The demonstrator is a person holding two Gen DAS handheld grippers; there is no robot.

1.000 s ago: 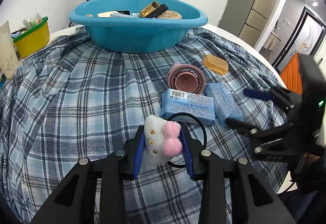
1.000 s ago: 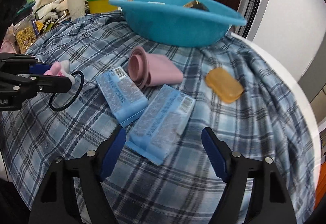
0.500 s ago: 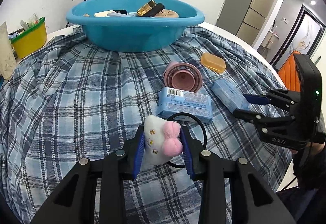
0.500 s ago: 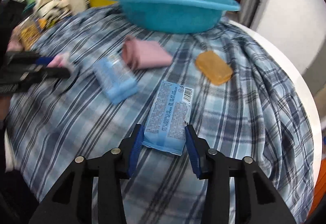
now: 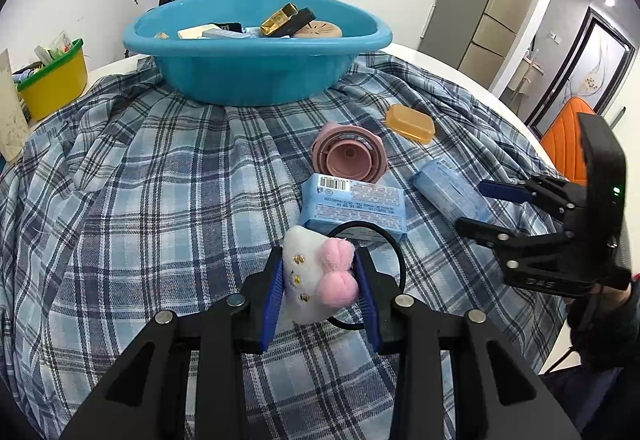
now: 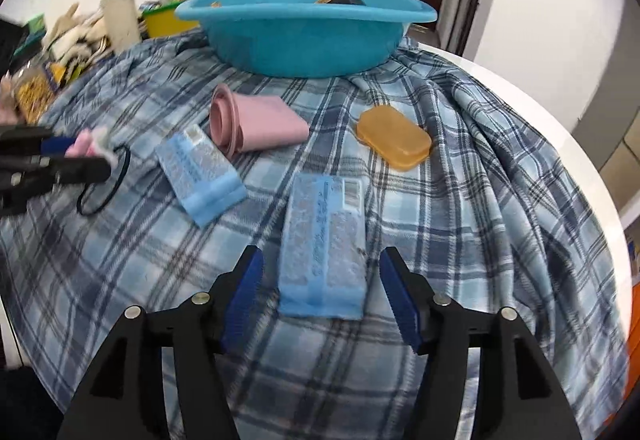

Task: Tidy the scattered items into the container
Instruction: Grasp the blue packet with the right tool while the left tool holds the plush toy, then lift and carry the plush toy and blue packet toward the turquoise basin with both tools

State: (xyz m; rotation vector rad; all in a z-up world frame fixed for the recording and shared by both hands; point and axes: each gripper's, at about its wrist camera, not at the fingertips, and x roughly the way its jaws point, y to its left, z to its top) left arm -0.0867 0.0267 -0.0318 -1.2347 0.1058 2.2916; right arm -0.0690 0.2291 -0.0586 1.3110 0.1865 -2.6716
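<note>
My left gripper is shut on a white plush toy with a pink bow that has a black loop, held over the plaid cloth. My right gripper is open, its fingers on either side of a blue tissue pack that lies on the cloth. A second blue tissue pack, a pink collapsible cup on its side and an orange soap bar lie on the cloth. The blue basin stands at the back and holds several items.
A yellow and green tub stands at the far left of the table. Cluttered packets and a card lie at the left in the right wrist view. The white table edge curves along the right. An orange chair stands beyond.
My right gripper closed on the blue tissue pack half a second ago, then opened; the pack now lies straight between its fingers. My left gripper still holds the toy.
</note>
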